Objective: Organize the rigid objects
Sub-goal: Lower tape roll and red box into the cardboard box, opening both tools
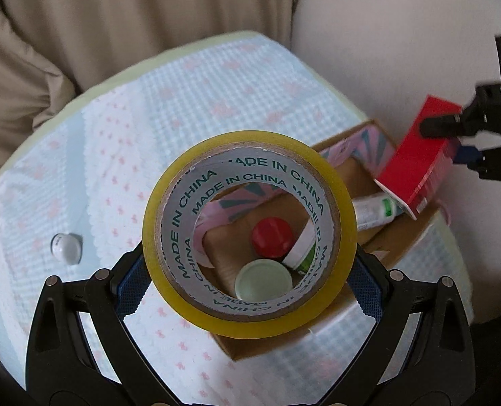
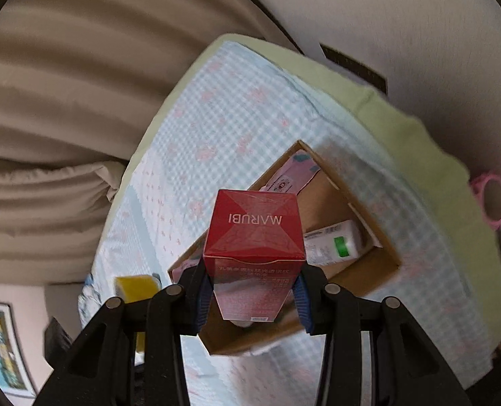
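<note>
Left wrist view: a yellow tape roll (image 1: 249, 233), core printed MADE IN CHINA, is clamped between the blue pads of the left gripper (image 1: 250, 275) and held above the open cardboard box (image 1: 399, 237). Through the core, a red cap (image 1: 272, 238) and a pale green lid (image 1: 263, 280) are seen inside the box, beside a white tube (image 1: 377, 211). A red carton (image 2: 255, 233), marked MARUBI, is clamped by the right gripper (image 2: 253, 299) and held tilted over the far side of the box. The box is set on a blue gingham cloth (image 1: 216, 94) with pink bows. A small white cap (image 1: 66, 247) lies on the cloth, well apart from the box. A pink ring (image 2: 492, 199) is seen at the cloth's far edge in the right wrist view.
</note>
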Available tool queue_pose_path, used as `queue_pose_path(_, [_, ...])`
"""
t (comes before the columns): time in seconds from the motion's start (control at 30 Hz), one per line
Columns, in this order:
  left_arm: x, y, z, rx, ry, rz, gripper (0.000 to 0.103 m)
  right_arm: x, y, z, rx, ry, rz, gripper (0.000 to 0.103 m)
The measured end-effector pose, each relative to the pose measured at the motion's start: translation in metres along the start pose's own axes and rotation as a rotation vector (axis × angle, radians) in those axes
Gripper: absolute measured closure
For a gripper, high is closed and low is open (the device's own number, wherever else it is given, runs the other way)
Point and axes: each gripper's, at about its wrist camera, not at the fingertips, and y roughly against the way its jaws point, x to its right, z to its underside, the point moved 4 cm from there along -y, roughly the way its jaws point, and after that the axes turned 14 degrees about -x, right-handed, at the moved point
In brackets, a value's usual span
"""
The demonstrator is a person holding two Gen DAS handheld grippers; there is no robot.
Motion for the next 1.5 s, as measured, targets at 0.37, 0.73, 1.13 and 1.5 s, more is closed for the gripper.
queue_pose_path(0.37, [0.005,-0.054,-0.009,-0.105,-0.071,-0.038,0.005,0.005,-0.062,-0.033,-0.048,-0.101,-0.043,0.065])
queue_pose_path(0.73, [0.004,-0.057,-0.011,-0.143,-0.097,-0.041,0.000,0.008,-0.083,-0.038,-0.076,-0.088,0.195,0.002])
queue_pose_path(1.13, [-0.006,-0.032,-0.004,-0.115,-0.058,-0.050,0.000,0.006,-0.069,-0.027,-0.047,-0.075,0.216,0.002])
queue_pose_path(1.5, [-0.026,0.023,0.019,-0.045,0.015,-0.054,0.000,-0.028,-0.033,-0.003,0.029,0.024,0.270,0.002])
